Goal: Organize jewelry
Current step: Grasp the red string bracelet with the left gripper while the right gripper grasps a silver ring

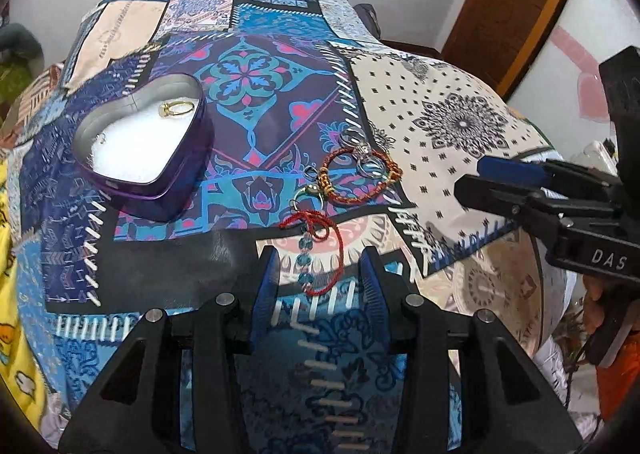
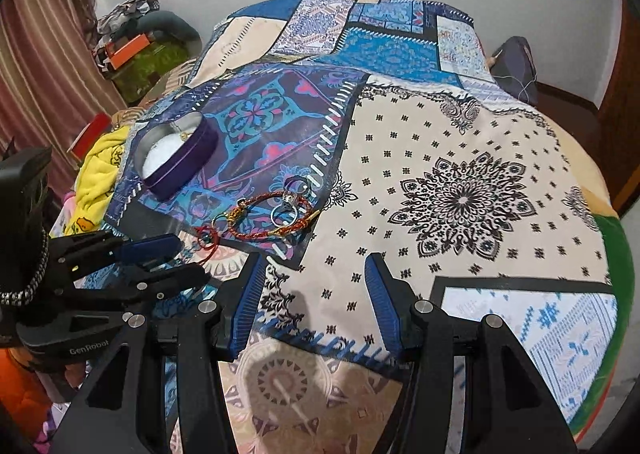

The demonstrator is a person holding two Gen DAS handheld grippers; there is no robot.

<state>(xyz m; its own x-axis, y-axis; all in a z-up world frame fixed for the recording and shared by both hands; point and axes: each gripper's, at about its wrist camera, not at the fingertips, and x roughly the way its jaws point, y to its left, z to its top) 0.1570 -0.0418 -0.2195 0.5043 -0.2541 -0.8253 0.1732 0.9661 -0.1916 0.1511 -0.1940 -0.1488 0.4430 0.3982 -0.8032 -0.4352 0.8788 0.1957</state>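
Observation:
A purple heart-shaped tin (image 1: 140,157) (image 2: 176,161) lies open on the patchwork bedspread, a gold ring (image 1: 178,108) on its white lining. To its right lies a jewelry cluster: a red-gold braided bracelet (image 1: 360,181) (image 2: 272,228), silver rings (image 1: 362,157) (image 2: 288,207) and a red cord bracelet with blue beads (image 1: 316,250) (image 2: 206,240). My left gripper (image 1: 322,282) (image 2: 188,258) is open, its blue pads on either side of the red cord's near end, not pressing it. My right gripper (image 2: 318,286) (image 1: 472,185) is open over the cream patch, empty, to the right of the cluster.
The bedspread (image 2: 460,193) covers a bed that falls away at its edges. A yellow blanket (image 2: 100,169) and boxes (image 2: 128,49) lie left of the bed by a striped curtain. A wooden door (image 1: 516,5) stands at the right. A dark bag (image 2: 516,57) sits at the far corner.

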